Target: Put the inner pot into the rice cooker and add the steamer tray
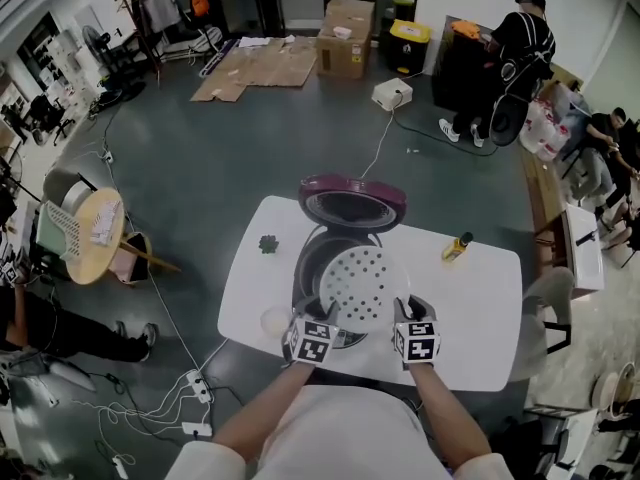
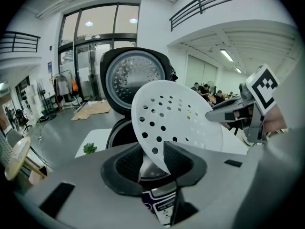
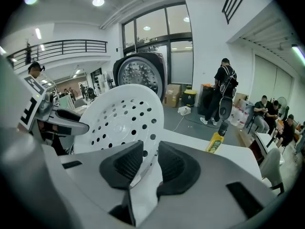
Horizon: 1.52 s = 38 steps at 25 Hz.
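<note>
The white steamer tray (image 1: 364, 284), round and full of holes, hangs tilted over the open rice cooker (image 1: 312, 258) on the white table (image 1: 480, 308). My left gripper (image 1: 325, 314) is shut on the tray's near left rim, and my right gripper (image 1: 411, 311) is shut on its near right rim. In the left gripper view the tray (image 2: 176, 118) rises from between the pads, with the cooker's raised lid (image 2: 136, 78) behind it. The right gripper view shows the tray (image 3: 119, 118) clamped at its edge. The tray hides most of the cooker's inside.
A yellow bottle (image 1: 457, 246) stands at the table's right back, a small green plant (image 1: 268, 243) at the left back, and a small white cup (image 1: 275, 320) near the left front edge. A power cord (image 1: 380, 143) runs back across the floor. People (image 1: 515, 43) stand far behind.
</note>
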### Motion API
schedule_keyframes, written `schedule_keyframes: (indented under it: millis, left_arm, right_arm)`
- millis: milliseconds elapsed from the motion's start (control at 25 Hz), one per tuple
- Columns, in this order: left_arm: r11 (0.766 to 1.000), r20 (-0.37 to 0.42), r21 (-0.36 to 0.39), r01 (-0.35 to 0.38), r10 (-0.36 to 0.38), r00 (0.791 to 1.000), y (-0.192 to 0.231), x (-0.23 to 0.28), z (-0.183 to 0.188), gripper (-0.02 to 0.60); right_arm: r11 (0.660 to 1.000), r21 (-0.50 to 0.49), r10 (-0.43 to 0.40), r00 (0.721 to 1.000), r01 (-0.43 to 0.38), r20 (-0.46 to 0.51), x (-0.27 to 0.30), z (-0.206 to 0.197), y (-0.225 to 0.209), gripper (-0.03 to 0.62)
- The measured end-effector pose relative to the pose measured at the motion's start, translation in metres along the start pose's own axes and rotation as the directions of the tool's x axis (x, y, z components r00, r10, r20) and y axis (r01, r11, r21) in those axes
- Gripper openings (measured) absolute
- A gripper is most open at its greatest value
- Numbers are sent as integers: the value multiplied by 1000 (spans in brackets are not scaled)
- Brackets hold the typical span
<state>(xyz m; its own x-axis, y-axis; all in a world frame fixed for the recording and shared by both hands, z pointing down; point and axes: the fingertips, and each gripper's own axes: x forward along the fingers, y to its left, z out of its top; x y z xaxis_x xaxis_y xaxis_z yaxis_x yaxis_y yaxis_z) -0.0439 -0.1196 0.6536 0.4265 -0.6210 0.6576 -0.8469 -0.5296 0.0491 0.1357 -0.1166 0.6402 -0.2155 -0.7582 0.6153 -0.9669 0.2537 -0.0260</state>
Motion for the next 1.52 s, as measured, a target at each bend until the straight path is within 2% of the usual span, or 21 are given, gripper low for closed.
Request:
schedule_keyframes:
  millis: [400,680,960,1120,1360,1520]
  left_arm:
    - [999,-17,-9,-31,30,999,48,4,-5,152]
    - [998,-120,60,-37,44,992,78,22,-19,167]
    - [993,-197,115,-18,41,979,82,38,-35,179]
    - [991,-248,131,-2,35,968,86,48,-42,186]
    - [990,-313,139,14,30,949,91,60,-49,194]
    - [988,-322,157,0,51,945,98,65,-49,209]
  right_arm:
    - [999,-34,26,999,-27,-23,38,15,32,112]
    - [994,-95,38,993,-49,-115,70,6,50,134]
    - [994,-101,22,979,-43,-201,86,-15,53,143]
    - [995,-92,20,962,-47,-274,92,-25,57,146]
    - [992,-122,-21,947,-20,-321,100,-23,54,155]
    - [991,-133,-40,940,-5,-338,106,-23,54,158]
